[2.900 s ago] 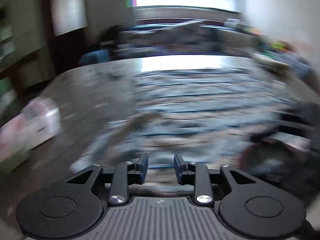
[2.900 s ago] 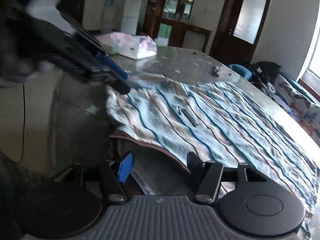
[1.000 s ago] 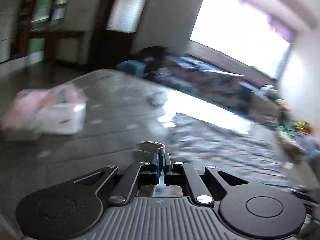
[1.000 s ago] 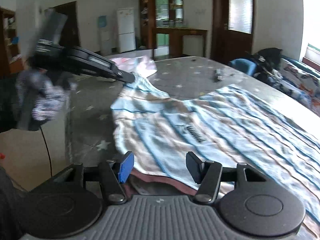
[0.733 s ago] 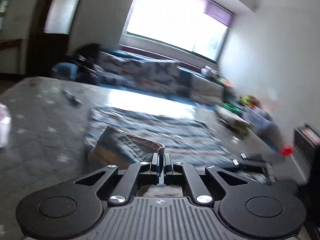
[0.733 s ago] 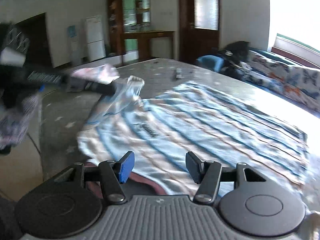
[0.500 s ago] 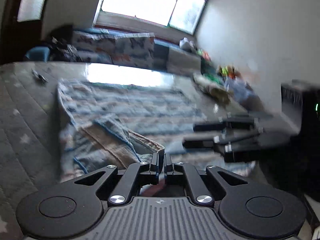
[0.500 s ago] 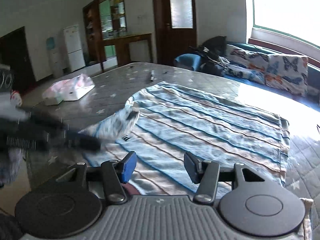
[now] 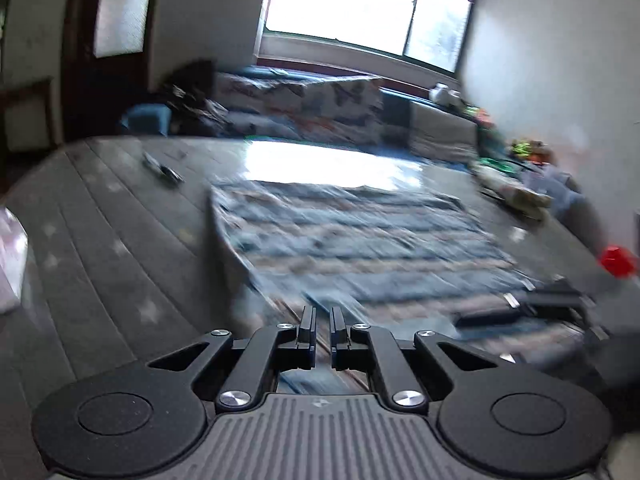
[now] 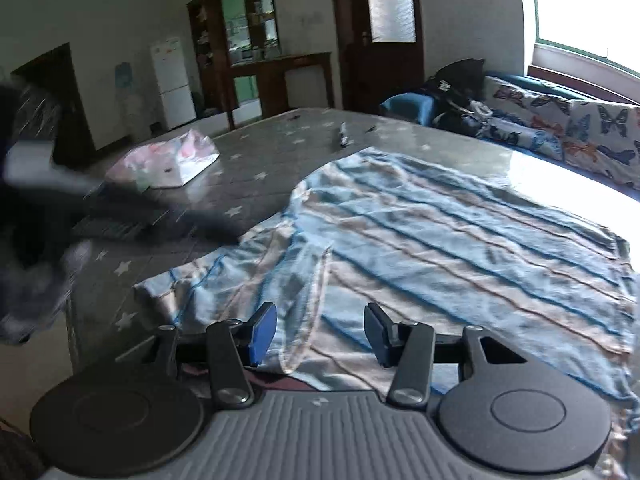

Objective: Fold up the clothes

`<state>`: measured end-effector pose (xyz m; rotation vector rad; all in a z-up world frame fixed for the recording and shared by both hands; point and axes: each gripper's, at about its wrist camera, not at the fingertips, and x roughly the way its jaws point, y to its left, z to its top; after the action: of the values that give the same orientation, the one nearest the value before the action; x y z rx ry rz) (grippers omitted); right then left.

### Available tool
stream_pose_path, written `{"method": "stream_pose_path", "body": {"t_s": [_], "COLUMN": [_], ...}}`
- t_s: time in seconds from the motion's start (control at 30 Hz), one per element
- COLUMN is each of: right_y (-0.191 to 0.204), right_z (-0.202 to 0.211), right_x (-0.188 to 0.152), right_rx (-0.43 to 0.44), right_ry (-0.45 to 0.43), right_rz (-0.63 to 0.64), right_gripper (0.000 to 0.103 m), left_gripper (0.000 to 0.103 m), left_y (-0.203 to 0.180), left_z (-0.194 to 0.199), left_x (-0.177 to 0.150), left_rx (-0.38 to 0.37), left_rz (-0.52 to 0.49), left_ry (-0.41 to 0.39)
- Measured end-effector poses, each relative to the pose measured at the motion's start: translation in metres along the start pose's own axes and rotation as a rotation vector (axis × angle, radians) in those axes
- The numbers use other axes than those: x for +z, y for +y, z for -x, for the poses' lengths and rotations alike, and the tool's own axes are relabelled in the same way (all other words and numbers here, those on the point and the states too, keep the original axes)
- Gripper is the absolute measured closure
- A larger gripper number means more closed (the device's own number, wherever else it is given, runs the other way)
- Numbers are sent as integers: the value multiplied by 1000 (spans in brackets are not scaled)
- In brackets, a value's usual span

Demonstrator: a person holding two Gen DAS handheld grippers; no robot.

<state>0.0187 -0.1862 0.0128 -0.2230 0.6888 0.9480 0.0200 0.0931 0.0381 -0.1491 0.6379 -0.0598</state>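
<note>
A blue and beige striped shirt (image 10: pixel 460 240) lies spread on the grey star-patterned table (image 10: pixel 256 160). One sleeve (image 10: pixel 304 264) lies folded over the shirt's body. My right gripper (image 10: pixel 320 332) hovers over the shirt's near edge. Its jaws are closing, with cloth under and between them, but the pads do not press on it. In the left wrist view the shirt (image 9: pixel 360 240) is blurred. My left gripper (image 9: pixel 322 320) is shut to a narrow slit with nothing in it. It shows as a dark blur (image 10: pixel 180 220) at the shirt's left edge in the right wrist view. The right gripper (image 9: pixel 520 304) is a blur at right.
A pink and white packet (image 10: pixel 168 164) lies on the table's far left. A small dark object (image 10: pixel 344 136) sits beyond the shirt. A butterfly-print sofa (image 10: pixel 560 120) runs along the far side under the window. A red thing (image 9: pixel 618 260) is at right.
The left gripper swung the sleeve cuff over onto the shirt, and the cuff is no longer between its jaws. The right gripper's jaws have narrowed a little over the near edge.
</note>
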Motion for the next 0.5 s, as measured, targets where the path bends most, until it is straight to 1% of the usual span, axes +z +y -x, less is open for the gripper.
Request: {"method": "stream_pose_path", "body": {"t_s": [0.07, 0.2, 0.27, 0.33, 0.43, 0.47, 0.5], "right_y": [5, 10, 9, 8, 5, 4, 3], "right_z": [-3, -5, -6, -7, -10, -11, -12], "right_x": [-1, -3, -4, -5, -6, -7, -7], "right_rx": [12, 18, 15, 14, 14, 15, 16], "right_ry": [9, 23, 30, 36, 47, 50, 54], "right_rz": [13, 34, 30, 26, 20, 19, 18], "right_gripper": [54, 54, 54, 54, 54, 53, 53], "left_gripper": [95, 95, 95, 94, 82, 75, 70], "left_y": [4, 10, 10, 14, 16, 17, 18], "left_z": [-12, -31, -38, -45, -53, -55, -56], "left_x": [6, 8, 5, 4, 4, 4, 5], "left_rx": [41, 58, 90, 86, 100, 104, 110], "left_rz": [2, -20, -39, -29, -25, -25, -23], "left_ry": [12, 36, 46, 65, 81, 84, 87]}}
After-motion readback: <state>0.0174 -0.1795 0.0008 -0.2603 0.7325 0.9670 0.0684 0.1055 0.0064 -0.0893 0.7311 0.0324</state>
